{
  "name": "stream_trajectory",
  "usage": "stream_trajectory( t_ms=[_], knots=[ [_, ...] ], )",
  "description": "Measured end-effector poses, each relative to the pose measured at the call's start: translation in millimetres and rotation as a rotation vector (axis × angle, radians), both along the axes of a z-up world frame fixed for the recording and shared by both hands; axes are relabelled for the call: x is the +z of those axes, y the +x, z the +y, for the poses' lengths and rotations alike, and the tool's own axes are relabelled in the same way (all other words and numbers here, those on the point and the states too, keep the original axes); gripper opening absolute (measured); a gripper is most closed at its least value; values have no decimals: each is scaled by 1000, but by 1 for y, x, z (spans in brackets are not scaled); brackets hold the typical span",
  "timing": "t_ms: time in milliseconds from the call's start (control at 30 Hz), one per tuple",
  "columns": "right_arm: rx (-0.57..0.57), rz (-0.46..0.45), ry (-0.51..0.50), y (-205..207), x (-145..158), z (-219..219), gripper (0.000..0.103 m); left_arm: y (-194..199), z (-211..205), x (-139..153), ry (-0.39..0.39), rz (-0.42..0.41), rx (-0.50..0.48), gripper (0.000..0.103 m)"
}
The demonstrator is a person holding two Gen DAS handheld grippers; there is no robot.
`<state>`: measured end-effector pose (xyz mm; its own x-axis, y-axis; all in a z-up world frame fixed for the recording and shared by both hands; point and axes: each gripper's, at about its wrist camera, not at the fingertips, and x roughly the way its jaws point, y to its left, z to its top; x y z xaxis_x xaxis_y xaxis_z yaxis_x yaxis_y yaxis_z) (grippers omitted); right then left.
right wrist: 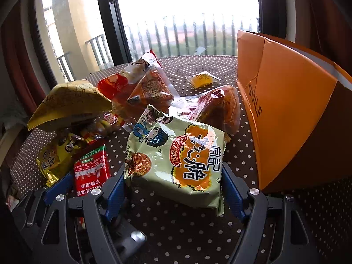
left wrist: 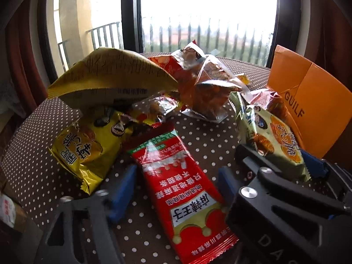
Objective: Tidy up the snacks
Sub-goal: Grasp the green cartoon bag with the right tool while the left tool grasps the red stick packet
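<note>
glossy red sachet (left wrist: 182, 189) on dotted cloth (left wrist: 44, 176)

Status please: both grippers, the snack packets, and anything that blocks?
Left gripper fingers astride red packet, grip unclear. Right gripper fingers flank green noodle packet, contact unclear. Orange box close on right; snacks piled behind.
</note>
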<state>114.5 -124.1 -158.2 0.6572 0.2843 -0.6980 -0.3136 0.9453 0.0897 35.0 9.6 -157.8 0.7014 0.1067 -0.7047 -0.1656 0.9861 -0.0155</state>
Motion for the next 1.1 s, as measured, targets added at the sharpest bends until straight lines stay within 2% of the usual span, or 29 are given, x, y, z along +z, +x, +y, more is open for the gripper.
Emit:
stream_trajectory(
  t_ms=[100,267,367,433,1100],
  knots=[
    [-4,2,4,3,0,2,79,0,0,1,-3,-12,-13,51],
    [-7,6,6,3,2,3,80,-1,0,4,-15,-17,-34,41],
    [-1,6,20,1,5,4,80,-3,-1,12,-35,-23,-58,40],
    [3,2,34,-1,9,3,80,-6,-4,20,-18,-44,-69,40],
    [-15,-152,83,2,92,-10,80,-2,-19,111,-10,-191,-133,40]
  ],
)
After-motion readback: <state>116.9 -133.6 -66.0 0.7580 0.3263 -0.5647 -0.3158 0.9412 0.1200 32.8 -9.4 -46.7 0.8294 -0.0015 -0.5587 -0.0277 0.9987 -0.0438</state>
